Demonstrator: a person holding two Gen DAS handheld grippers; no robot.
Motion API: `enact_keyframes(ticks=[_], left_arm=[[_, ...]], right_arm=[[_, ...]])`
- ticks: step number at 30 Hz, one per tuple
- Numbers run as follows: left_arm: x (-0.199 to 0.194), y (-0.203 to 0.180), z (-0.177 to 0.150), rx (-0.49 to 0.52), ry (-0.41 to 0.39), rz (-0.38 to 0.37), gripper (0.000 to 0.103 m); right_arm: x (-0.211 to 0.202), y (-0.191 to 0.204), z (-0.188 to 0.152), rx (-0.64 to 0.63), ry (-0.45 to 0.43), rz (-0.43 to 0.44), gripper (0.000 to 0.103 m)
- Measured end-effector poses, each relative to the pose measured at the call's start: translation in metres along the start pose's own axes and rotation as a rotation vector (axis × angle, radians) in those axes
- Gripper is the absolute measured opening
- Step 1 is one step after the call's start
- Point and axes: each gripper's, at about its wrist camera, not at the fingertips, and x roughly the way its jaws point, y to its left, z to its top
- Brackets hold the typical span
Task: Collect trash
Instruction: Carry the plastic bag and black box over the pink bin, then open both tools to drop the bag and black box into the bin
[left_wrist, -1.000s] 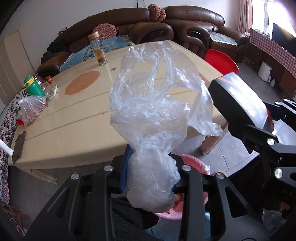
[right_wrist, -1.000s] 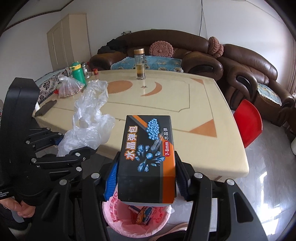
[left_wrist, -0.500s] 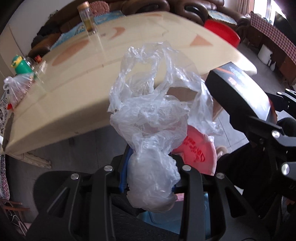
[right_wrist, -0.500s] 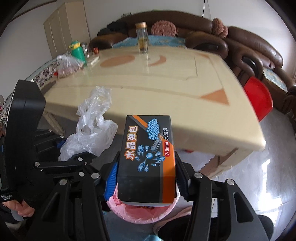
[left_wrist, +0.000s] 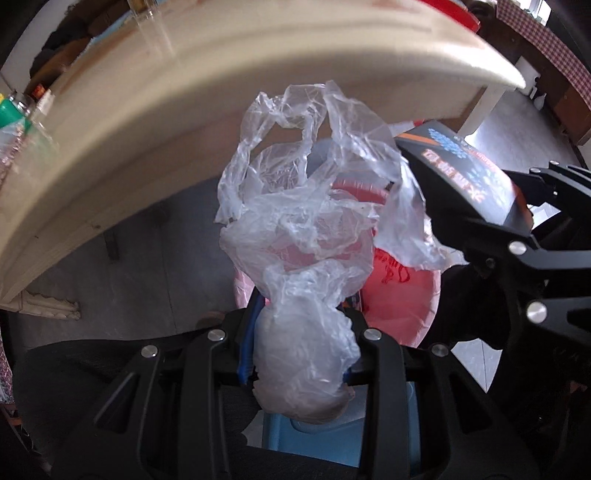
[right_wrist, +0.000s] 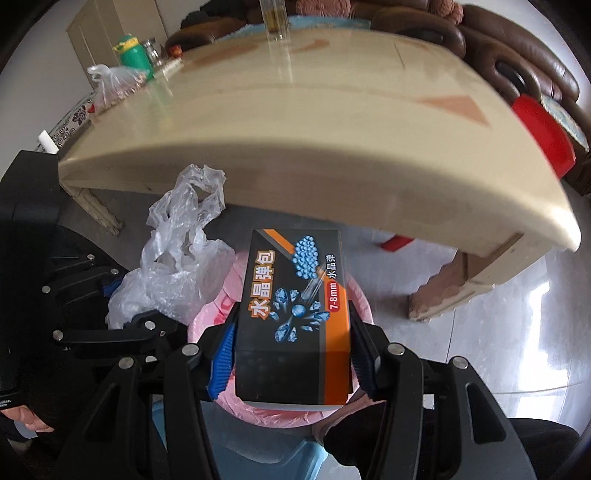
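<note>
My left gripper (left_wrist: 301, 350) is shut on a crumpled clear plastic bag (left_wrist: 306, 236) and holds it over a bin lined with a pink bag (left_wrist: 402, 295). My right gripper (right_wrist: 291, 354) is shut on a black and orange box with blue crystals printed on it (right_wrist: 295, 314), held above the same pink-lined bin (right_wrist: 218, 314). The box also shows in the left wrist view (left_wrist: 461, 173) at the right. The plastic bag also shows in the right wrist view (right_wrist: 177, 258) at the left, next to the box.
The cream table (right_wrist: 332, 122) edge hangs just above and beyond both grippers. On it stand a green bottle (right_wrist: 131, 51), a tied bag (right_wrist: 114, 81) and a glass jar (right_wrist: 275, 14). A red chair (right_wrist: 543, 133) and a brown sofa (right_wrist: 517, 55) are at the right. A table leg (right_wrist: 461, 280) stands on the grey floor.
Both grippers have dropped below the table edge with their loads. The pink-lined bin now sits right under the bag and the box.
</note>
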Motion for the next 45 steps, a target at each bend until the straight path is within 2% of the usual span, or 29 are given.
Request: enact_keyframes(ticks=[6,17,30,37,45], left_arm=[[0.035,0.0,-0.001,0.001,0.092,-0.024,0.034],[0.077,0.013,0.008,-0.038,0.224,-0.062,0.034],[0.141,0.004,0.02,-0.058,0.392,-0.124,0.034],[0.159,0.002,0.03,-0.081,0.44,-0.114,0.034],[0.169,0.001,0.027,-0.102,0.463,-0.09,0.035]], right_arm=[[0.032,-0.011,-0.006,0.022,0.071,0.013,0.052],[0.087,-0.027,-0.01,0.041,0.189,0.036,0.052],[0.152,-0.031,-0.026,0.041,0.347,0.079,0.052],[0.179,-0.034,-0.032,0.062,0.429,0.1,0.052],[0.185,-0.036,-0.03,0.065,0.464,0.107,0.052]])
